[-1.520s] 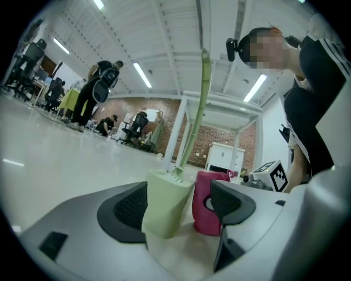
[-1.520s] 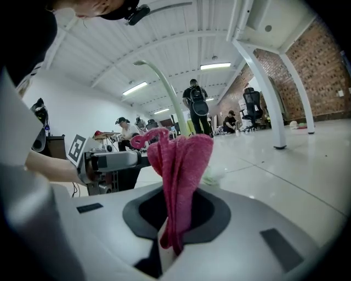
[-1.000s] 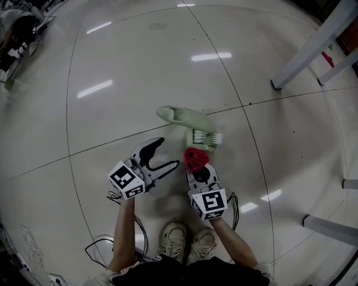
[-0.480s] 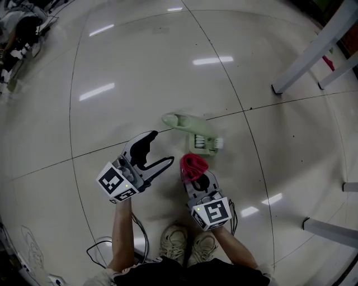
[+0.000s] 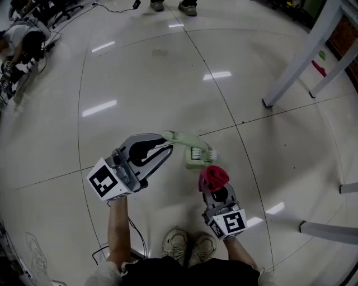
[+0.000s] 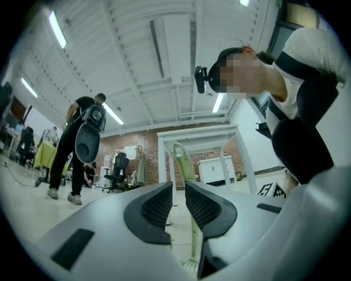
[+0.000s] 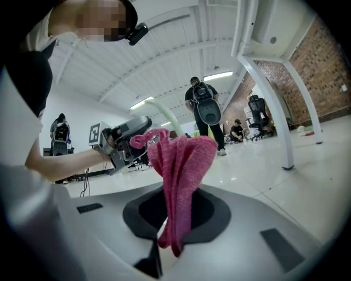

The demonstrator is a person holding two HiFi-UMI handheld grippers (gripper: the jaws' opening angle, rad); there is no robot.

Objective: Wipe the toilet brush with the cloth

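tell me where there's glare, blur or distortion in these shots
Head view: light streaks glare on the glossy floor, whose seams bow. Left gripper view: dark rounded corners, a mosaic patch upper right. Right gripper view: the cloth is sharp; table legs bend.

Fuzzy cloth point(image 7: 180, 159), plastic brush point(image 5: 187, 140), glossy floor point(image 5: 168, 72)

Lower end of the pink cloth point(image 7: 184, 159) hidden between the right gripper point(image 7: 174, 211) jaws; white table legs point(image 5: 296, 61) and bystander's feet point(image 5: 187, 6) cut off at top edge
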